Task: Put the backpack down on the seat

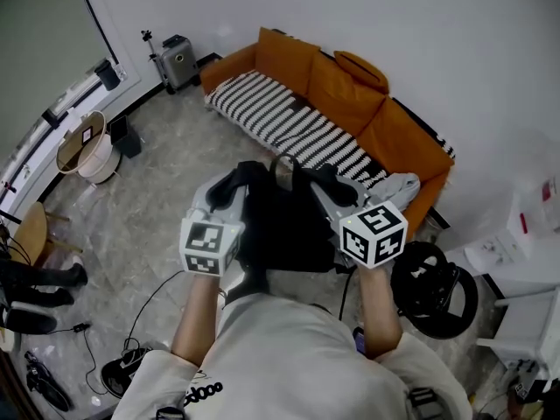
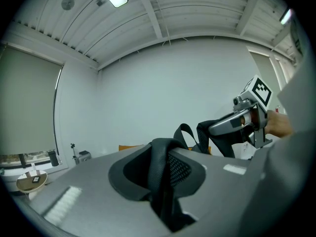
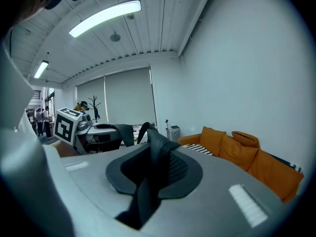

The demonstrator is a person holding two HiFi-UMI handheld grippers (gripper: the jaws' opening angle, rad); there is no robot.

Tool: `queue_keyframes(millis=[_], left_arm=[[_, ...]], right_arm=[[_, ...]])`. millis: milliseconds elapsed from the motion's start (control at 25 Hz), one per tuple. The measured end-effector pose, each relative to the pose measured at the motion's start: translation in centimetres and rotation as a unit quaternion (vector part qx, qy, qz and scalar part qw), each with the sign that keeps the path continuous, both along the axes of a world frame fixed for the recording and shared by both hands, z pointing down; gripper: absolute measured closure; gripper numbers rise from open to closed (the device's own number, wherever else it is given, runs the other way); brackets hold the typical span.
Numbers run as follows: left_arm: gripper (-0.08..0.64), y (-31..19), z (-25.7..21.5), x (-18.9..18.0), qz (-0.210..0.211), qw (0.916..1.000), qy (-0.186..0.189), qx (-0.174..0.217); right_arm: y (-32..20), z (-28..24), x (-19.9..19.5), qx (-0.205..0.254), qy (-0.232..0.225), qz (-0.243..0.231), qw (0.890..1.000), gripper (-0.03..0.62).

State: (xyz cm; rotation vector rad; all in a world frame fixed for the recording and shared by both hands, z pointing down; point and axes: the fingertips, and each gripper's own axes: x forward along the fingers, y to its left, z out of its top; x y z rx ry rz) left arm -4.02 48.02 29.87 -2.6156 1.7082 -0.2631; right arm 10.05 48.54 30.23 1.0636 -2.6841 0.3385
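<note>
A person holds a grey tool in each hand, out in front of the body. The left tool [image 1: 229, 186] has its two jaws pressed in on a black mesh shoulder strap [image 2: 160, 174], which runs down through the gap between them. In its own view the left tool [image 2: 164, 179] shows the strap squeezed tight. The right tool [image 1: 308, 180] pinches the other black mesh shoulder strap [image 3: 148, 177] the same way. In its own view the right tool [image 3: 154, 174] has that strap caught in the middle of its jaws.

The black fabric backpack [image 1: 282, 226] hangs by these two straps between the tools. It is up in the air, over the grey stone floor [image 1: 157, 199], and close to the person. It is not on the seat yet.

The long orange sofa [image 1: 350, 99] stands against the white wall, just past the backpack. A black and white striped cover [image 1: 289, 122] lies flat on its seat. A round white basket [image 1: 92, 151] sits on the floor, well off to the left.
</note>
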Motion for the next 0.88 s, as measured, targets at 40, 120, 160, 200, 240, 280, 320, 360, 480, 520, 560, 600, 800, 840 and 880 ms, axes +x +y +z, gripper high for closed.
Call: queue_keyframes(millis=[40,120,160,200,240,280,320,360,480,520,560,600,800,840,880], left_arm=[[0.505,-0.9,0.1,-0.1,0.002,1.0,0.001,0.0],[0.505,-2.8,0.2,-0.3,0.007,1.0,0.002,0.0],[0.505,-3.7,0.3,-0.4,0.009,1.0,0.002,0.001],[0.505,-4.8,0.2,-0.4,0.011,0.9999,0.001,0.001],[0.505,-5.8,0.2,-0.5,0.012,0.9999,0.002,0.001],[0.505,-6.8,0.2,-0.6,0.013,0.9999,0.002,0.002],[0.505,-7.8,0.1,-0.8,0.013,0.9999,0.003,0.002],[0.505,-8.8,0.1,-1.0,0.014,0.9999,0.003,0.003],[0.505,-11.6,0.4,-1.5,0.014,0.9999,0.004,0.003],[0.505,-12.6,0.6,-1.7,0.014,0.9999,0.005,0.001],[0.505,-13.6,0.7,-2.0,0.014,0.9999,0.005,-0.001],[0.505,-14.6,0.8,-2.2,0.015,0.9999,0.005,-0.004],[0.505,-19.0,1.0,-3.4,0.017,0.9998,0.003,-0.012],[0.505,-19.7,1.0,-3.6,0.019,0.9997,0.004,-0.013],[0.505,-20.4,1.0,-3.9,0.02,0.9997,0.004,-0.014]], right_arm=[[-0.8,0.1,-0.1,0.001,0.0,0.001,1.0,0.545],[-2.5,0.2,-0.3,0.001,0.0,0.004,1.0,0.545],[-3.4,0.2,-0.5,0.002,0.0,0.005,1.0,0.545],[-4.3,0.1,-0.6,0.003,0.0,0.005,1.0,0.545],[-5.2,0.0,-0.7,0.003,0.0,0.005,1.0,0.545],[-6.1,-0.1,-0.8,0.004,0.0,0.005,1.0,0.545],[-7.0,-0.1,-1.0,0.005,0.0,0.004,1.0,0.545],[-7.8,-0.1,-1.2,0.006,0.001,0.003,1.0,0.545],[-10.4,0.1,-1.9,0.004,0.003,0.003,1.0,0.545],[-11.4,0.3,-2.1,0.003,0.003,0.003,1.0,0.545],[-12.3,0.4,-2.4,0.0,0.003,0.003,1.0,0.545],[-13.3,0.5,-2.7,-0.003,0.004,0.004,1.0,0.545],[-17.7,0.8,-3.9,-0.015,0.0,0.009,1.0,0.545],[-18.5,0.8,-4.1,-0.017,-0.001,0.009,1.0,0.545],[-19.2,0.8,-4.4,-0.018,-0.001,0.01,1.0,0.545]])
